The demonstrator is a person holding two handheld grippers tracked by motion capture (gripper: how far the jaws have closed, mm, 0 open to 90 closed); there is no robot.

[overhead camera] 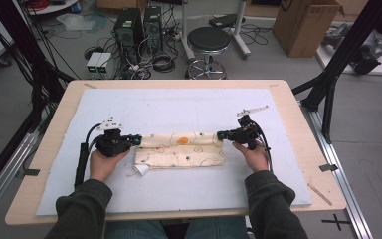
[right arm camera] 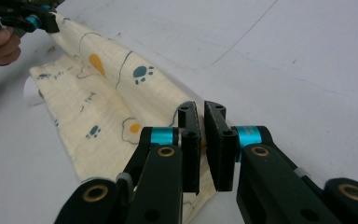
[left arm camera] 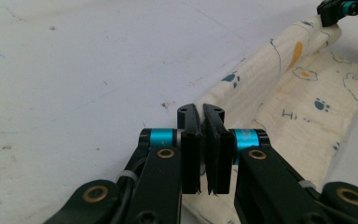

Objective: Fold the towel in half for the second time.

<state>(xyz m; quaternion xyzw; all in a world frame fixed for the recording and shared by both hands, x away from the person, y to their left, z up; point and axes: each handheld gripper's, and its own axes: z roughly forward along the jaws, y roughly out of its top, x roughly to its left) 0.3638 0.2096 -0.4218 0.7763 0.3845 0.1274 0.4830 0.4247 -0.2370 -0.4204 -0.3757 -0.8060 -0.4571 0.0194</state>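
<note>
From above, the left gripper (overhead camera: 135, 140) and right gripper (overhead camera: 221, 134) are pinching opposite ends of the cream printed cloth (overhead camera: 181, 149), stretched between their fingers on the white mat (overhead camera: 179, 112). In the left gripper view, the fingers (left arm camera: 192, 149) are clamping the cloth's corner, the fabric running ahead toward the far gripper. In the right gripper view, the fingers (right arm camera: 216, 149) are squeezing the cloth's edge, the rest trailing away to their left.

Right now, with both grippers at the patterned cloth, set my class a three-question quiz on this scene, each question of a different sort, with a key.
1. True or false: the left gripper and the right gripper are clamped on opposite ends of the cloth.
2. Multiple choice: the cloth lies on A) bare wood, B) a white mat covering the table, C) the floor.
3. Short answer: which printed motifs appear on the cloth in the gripper views?

Key
1. True: each gripper's jaws are shut on an end of the upper fold, which is raised between them.
2. B.
3. Blue paw prints and fried eggs.
</note>
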